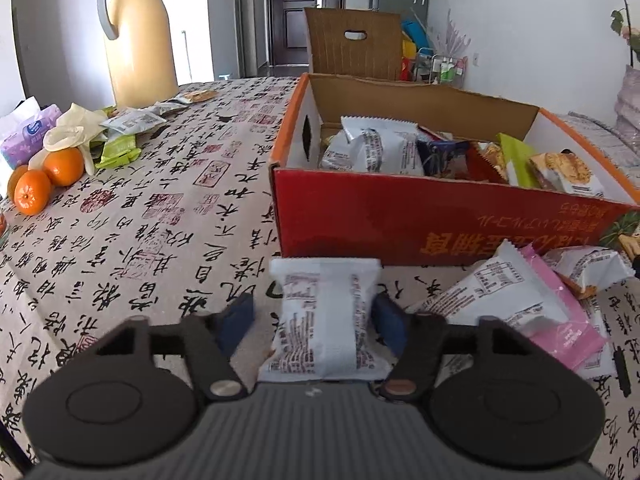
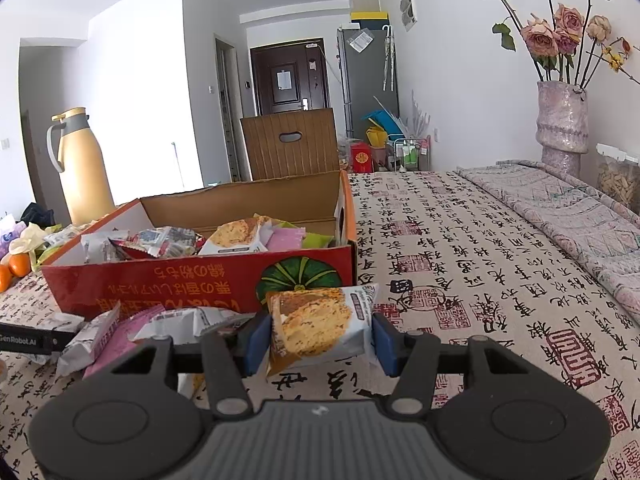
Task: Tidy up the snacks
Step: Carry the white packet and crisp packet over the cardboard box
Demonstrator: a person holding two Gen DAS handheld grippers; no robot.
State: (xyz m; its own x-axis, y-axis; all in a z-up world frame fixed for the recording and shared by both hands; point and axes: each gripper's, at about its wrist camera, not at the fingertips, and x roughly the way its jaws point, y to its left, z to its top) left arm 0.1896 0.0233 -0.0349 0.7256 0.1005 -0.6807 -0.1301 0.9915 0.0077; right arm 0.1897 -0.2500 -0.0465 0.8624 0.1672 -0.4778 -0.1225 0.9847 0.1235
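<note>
An open red cardboard box half full of snack packets stands on the table; it also shows in the right wrist view. My left gripper is around a white snack packet lying in front of the box; the left pad stands a little apart from it. My right gripper is shut on a cake-print snack packet held just before the box's front right corner. Several loose packets lie between the grippers, also seen in the right wrist view.
A yellow thermos jug stands at the far left. Oranges, tissues and more packets lie on the left of the table. A vase of dried roses stands at the far right. A brown box flap rises behind.
</note>
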